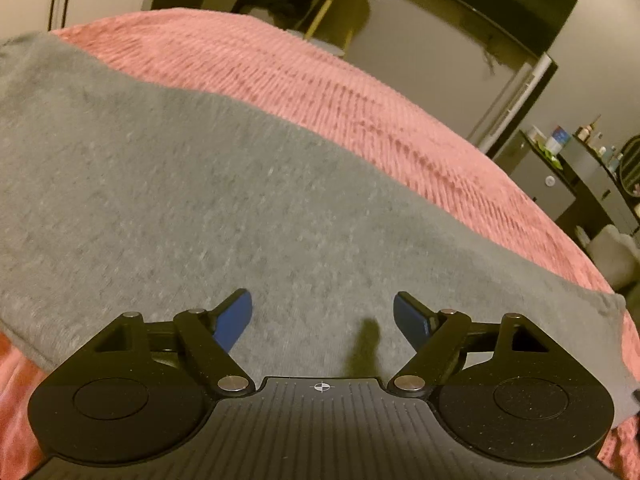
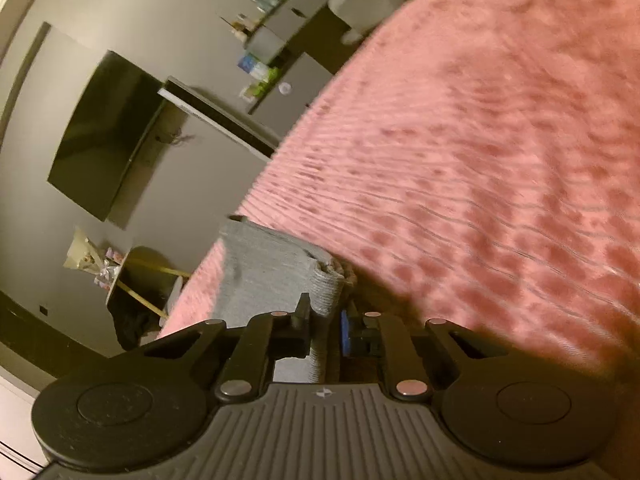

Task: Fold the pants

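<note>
From my remote station I find the grey pants [image 1: 192,200] spread flat across the pink blanket [image 1: 340,92], lying as a broad band from the left of the left wrist view to its lower right edge. My left gripper [image 1: 323,316] hangs over that cloth with its jaws wide apart; the blue pads [image 1: 236,316] grip nothing, and I cannot tell whether they touch the fabric beneath. My right gripper [image 2: 325,330] has its jaws drawn close together and clamped on a ribbed grey edge of the pants [image 2: 276,280], which stands bunched up between the fingers. In the right wrist view the blanket [image 2: 480,160] fills the right side. Beyond the bed I note a dark screen [image 2: 108,136] on the wall and a cluttered cabinet [image 2: 280,32].
</note>
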The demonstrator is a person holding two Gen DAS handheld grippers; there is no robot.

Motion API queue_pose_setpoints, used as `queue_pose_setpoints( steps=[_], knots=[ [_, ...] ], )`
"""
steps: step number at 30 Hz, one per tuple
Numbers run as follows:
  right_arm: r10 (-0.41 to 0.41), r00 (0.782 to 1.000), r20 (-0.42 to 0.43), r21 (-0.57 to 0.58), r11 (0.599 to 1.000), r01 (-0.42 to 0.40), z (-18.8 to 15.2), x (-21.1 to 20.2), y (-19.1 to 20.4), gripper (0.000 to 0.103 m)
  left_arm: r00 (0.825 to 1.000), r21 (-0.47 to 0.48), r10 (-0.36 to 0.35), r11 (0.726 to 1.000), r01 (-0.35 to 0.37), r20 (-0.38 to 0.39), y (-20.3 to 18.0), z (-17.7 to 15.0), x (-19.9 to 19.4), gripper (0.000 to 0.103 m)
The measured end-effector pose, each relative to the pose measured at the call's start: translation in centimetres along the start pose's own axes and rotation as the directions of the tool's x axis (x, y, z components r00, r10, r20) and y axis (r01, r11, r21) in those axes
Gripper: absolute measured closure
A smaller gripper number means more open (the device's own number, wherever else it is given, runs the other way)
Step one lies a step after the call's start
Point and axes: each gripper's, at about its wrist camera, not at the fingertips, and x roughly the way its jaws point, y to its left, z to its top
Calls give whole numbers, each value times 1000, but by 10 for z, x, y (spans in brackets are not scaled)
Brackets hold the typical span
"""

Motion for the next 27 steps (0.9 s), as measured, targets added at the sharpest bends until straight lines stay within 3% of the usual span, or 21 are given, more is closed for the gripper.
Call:
queue_pose_setpoints(
  steps=[4,7,10,12,15,17,18,20,23,24,27],
  knots=[
    [70,997,33,-154,986,-64,-8,-16,61,91,1000,-13,-28,1000,28,6,4,-2,-6,20],
    [161,987,-27,-303,939,-161,-29,-19,123,91,998,-46,-54,997,55,8,9,0,-9,21],
    [219,962,-162,-461,845,-270,-73,-14,182,91,996,-85,-82,993,83,15,15,1,-13,21],
    [224,934,-280,-542,766,-346,-114,-6,212,91,995,-94,-96,991,98,22,18,0,-16,21],
    [148,890,-430,-636,650,-415,-183,9,234,91,993,-108,-113,987,116,28,21,1,-18,21],
    [73,848,-525,-661,592,-461,-224,19,236,89,991,-126,-133,983,135,26,24,1,-19,21],
    [21,822,-570,-661,583,-473,-240,25,235,88,990,-131,-141,981,143,24,25,2,-18,21],
    [-70,783,-618,-660,588,-468,-257,35,236,76,988,-136,-156,978,157,18,26,2,-18,21],
    [-26,740,-672,-593,617,-517,-245,33,240,62,982,-125,-187,974,187,7,24,1,-15,21],
    [3,746,-666,-579,629,-520,-238,29,240,61,981,-122,-196,973,195,4,22,1,-15,21],
    [33,805,-592,-581,675,-455,-213,24,232,61,971,-105,-237,967,234,-18,16,1,-11,21]
  ],
)
